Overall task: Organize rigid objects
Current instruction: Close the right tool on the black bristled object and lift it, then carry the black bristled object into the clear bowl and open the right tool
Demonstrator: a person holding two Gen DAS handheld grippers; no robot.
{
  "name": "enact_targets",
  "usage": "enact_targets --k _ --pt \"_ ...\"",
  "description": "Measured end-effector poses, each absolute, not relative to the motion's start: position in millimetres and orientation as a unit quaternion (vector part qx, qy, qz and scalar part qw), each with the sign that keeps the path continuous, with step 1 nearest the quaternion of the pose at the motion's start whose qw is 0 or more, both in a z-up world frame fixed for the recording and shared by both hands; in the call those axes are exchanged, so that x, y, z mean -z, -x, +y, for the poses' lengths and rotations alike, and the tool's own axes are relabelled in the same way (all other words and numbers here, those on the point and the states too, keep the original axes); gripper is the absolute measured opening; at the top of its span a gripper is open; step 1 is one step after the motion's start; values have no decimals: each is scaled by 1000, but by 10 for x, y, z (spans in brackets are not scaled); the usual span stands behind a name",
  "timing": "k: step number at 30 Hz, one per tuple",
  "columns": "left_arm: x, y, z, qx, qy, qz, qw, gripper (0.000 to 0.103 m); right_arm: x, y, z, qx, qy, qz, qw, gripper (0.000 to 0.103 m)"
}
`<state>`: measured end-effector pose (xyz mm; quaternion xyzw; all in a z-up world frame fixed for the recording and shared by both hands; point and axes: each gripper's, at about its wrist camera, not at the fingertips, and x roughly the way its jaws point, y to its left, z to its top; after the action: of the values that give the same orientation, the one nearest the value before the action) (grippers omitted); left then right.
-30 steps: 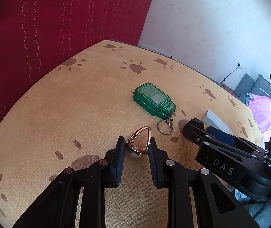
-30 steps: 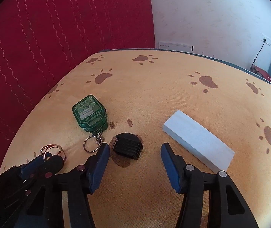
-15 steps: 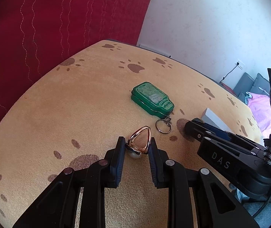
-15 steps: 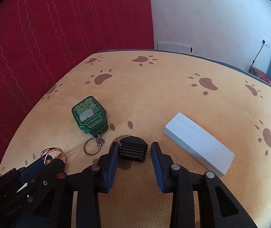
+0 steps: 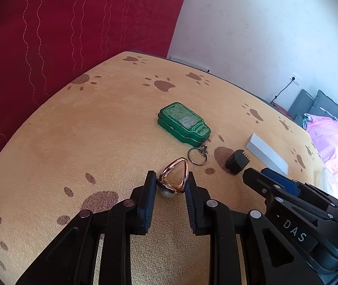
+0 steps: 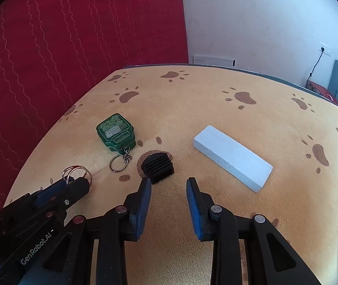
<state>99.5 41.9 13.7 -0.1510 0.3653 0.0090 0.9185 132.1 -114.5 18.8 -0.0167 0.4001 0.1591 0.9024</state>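
Note:
My left gripper (image 5: 170,178) is shut on a rose-gold ring (image 5: 177,168) with a pearl, held just above the paw-print cloth (image 5: 97,142). In the right wrist view the ring (image 6: 76,169) sticks out past the left gripper (image 6: 74,180). A black ribbed comb attachment (image 6: 158,167) lies on the cloth just beyond the tips of my right gripper (image 6: 169,181). Its jaws are drawn close together with nothing between the pads. The comb's near edge is at the left fingertip (image 6: 146,182). A green tin keychain (image 6: 116,131) lies to the left and a white block (image 6: 231,158) to the right.
A red quilted drape (image 6: 74,47) hangs behind the table on the left and a white wall (image 6: 263,23) on the right. The green tin's key ring (image 5: 197,155) lies close to the held ring. A sofa with pink fabric (image 5: 330,133) stands past the table's right edge.
The right gripper's jaws closed in around the black comb attachment, then drew back toward me; the comb now lies ahead of the tips. The left gripper and its ring have stayed still.

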Motion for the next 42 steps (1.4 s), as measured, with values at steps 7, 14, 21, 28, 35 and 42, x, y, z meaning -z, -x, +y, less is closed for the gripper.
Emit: enact_targets --k 7,14,21,28,35,42 --pt "-135 -994 441 -10 154 366 918 25 -183 -1431 -1039 -187 42 388 902 59" --pt "-126 -999 447 -9 155 368 917 25 -93 -1600 -923 -207 75 396 891 46" --pt "-120 -1001 442 -8 154 368 917 25 -114 -1582 -938 -216 79 393 890 34" --pt "-132 -987 423 -2 153 365 918 25 -210 -1413 -1089 -205 53 386 898 33" --pt "-162 -966 336 13 145 361 921 25 -337 -1155 -1353 -183 30 377 907 33" --pt "-184 -924 188 30 127 359 924 25 -361 -966 -1608 -152 13 377 914 33"
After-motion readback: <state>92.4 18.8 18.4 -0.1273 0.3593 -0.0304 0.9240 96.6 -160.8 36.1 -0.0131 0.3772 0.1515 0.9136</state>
